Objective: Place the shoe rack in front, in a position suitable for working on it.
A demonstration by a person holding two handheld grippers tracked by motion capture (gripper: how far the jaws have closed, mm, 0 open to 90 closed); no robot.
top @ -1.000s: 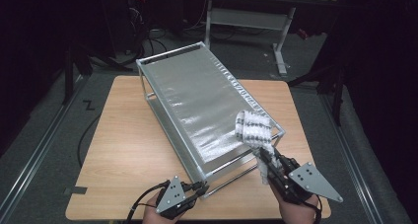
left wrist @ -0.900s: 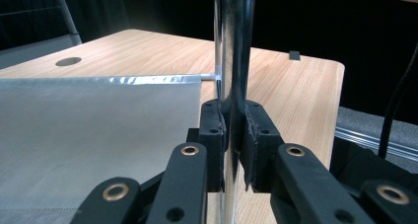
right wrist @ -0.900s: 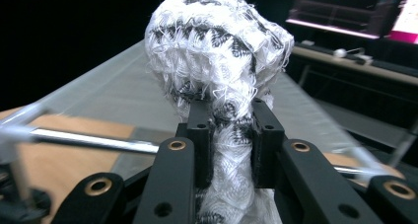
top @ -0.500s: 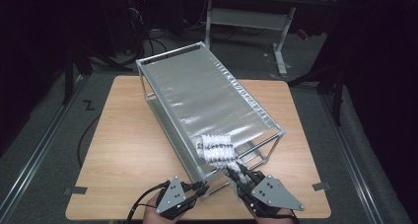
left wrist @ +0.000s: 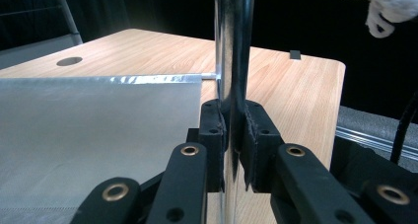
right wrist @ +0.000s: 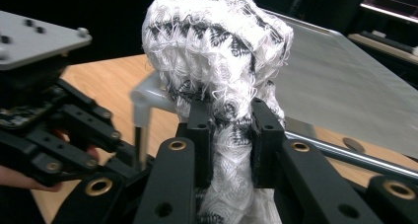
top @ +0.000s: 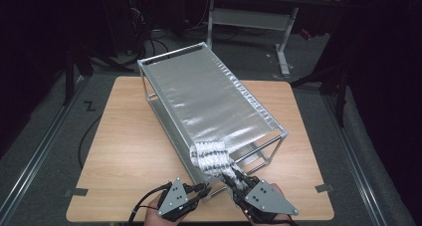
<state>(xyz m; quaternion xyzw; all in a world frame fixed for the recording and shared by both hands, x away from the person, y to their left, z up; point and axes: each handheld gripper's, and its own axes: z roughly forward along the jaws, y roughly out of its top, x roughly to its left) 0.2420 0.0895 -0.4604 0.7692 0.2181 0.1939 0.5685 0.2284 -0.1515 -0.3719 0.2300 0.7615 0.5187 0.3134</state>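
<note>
Left gripper (top: 203, 190) clamped on the near corner post (left wrist: 234, 51) of the metal rack (top: 209, 94), right gripper (top: 234, 178) clamped on a white-and-black knitted cloth (top: 211, 157) draped over the rack's near edge, bare wooden table (top: 124, 136) open at left.

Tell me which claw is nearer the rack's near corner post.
Left. The left claw is clamped on the corner post; the right claw sits beside it, gripping the knitted cloth.

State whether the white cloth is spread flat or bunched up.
Bunched up: the cloth bulges in a wad above the right gripper, whose jaws pinch it.
</note>
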